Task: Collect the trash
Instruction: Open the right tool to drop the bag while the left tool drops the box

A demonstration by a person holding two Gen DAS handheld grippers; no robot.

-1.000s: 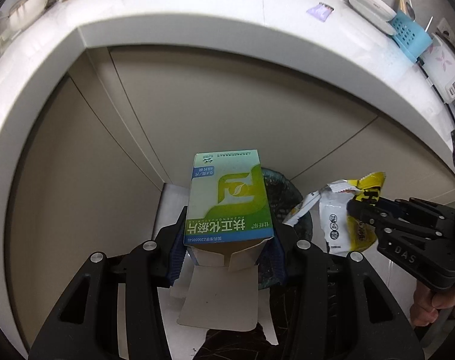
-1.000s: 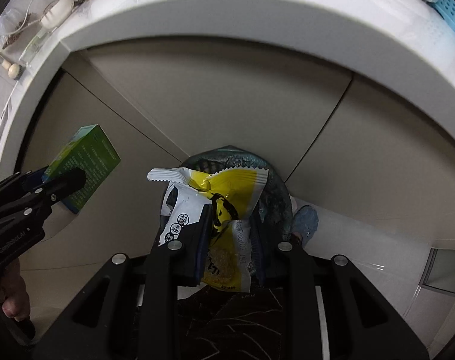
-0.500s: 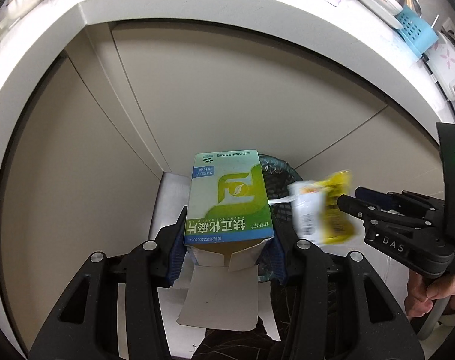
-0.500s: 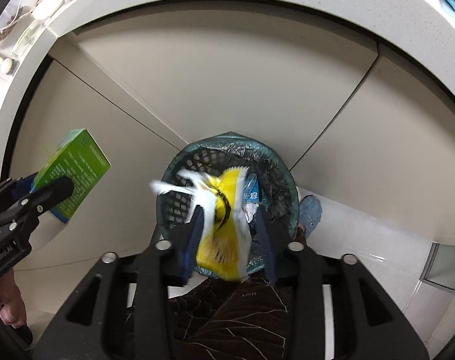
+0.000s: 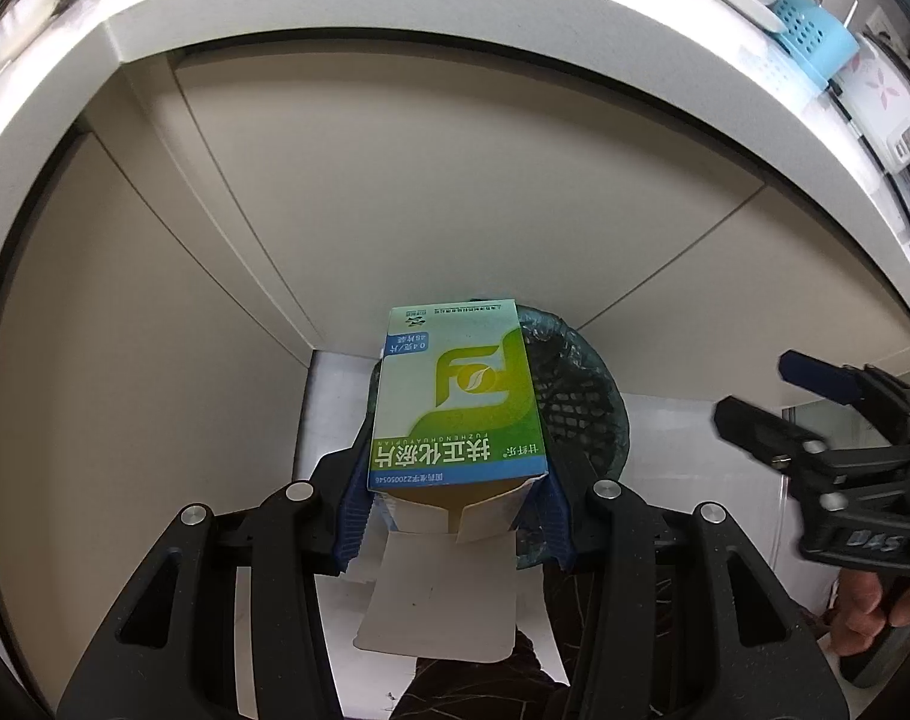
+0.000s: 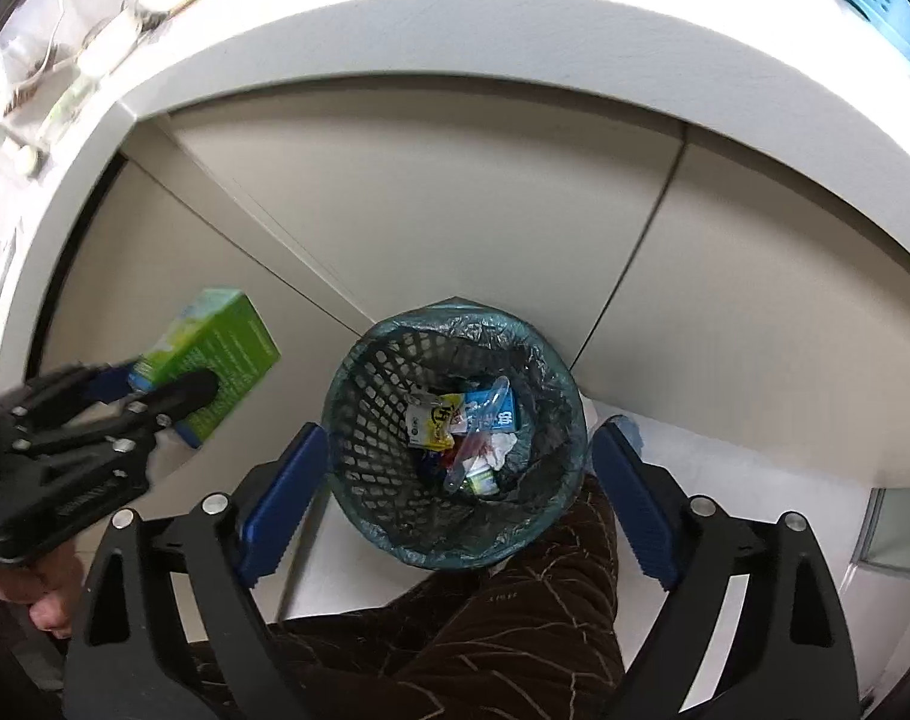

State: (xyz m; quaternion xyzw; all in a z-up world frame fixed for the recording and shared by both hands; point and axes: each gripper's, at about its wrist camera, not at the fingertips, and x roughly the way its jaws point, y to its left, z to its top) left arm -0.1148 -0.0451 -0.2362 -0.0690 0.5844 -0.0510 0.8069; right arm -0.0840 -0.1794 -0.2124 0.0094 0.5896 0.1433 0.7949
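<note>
A green and white medicine box (image 5: 455, 396) with its flap hanging open is clamped in my left gripper (image 5: 455, 480), which is shut on it above the left rim of a mesh trash bin (image 5: 586, 414). From the right wrist, that box (image 6: 227, 336) and the left gripper (image 6: 161, 384) hang left of the bin (image 6: 389, 360). My right gripper (image 6: 457, 498) hovers over the bin, its jaws opening wide with nothing between them. A yellow and white snack wrapper (image 6: 434, 420) lies inside among other trash. In the left wrist view the right gripper (image 5: 760, 390) is at the right.
The bin, lined with a dark bag, stands on white floor against beige cabinet doors (image 5: 455, 180) under a white countertop (image 5: 395, 18). A blue dish rack (image 5: 814, 36) sits on the counter. A person's brown patterned trouser leg (image 6: 484, 618) is just before the bin.
The right gripper's jaws spread apart and the snack wrapper fell from them into the bin. The left gripper kept its hold on the box and sank slightly.
</note>
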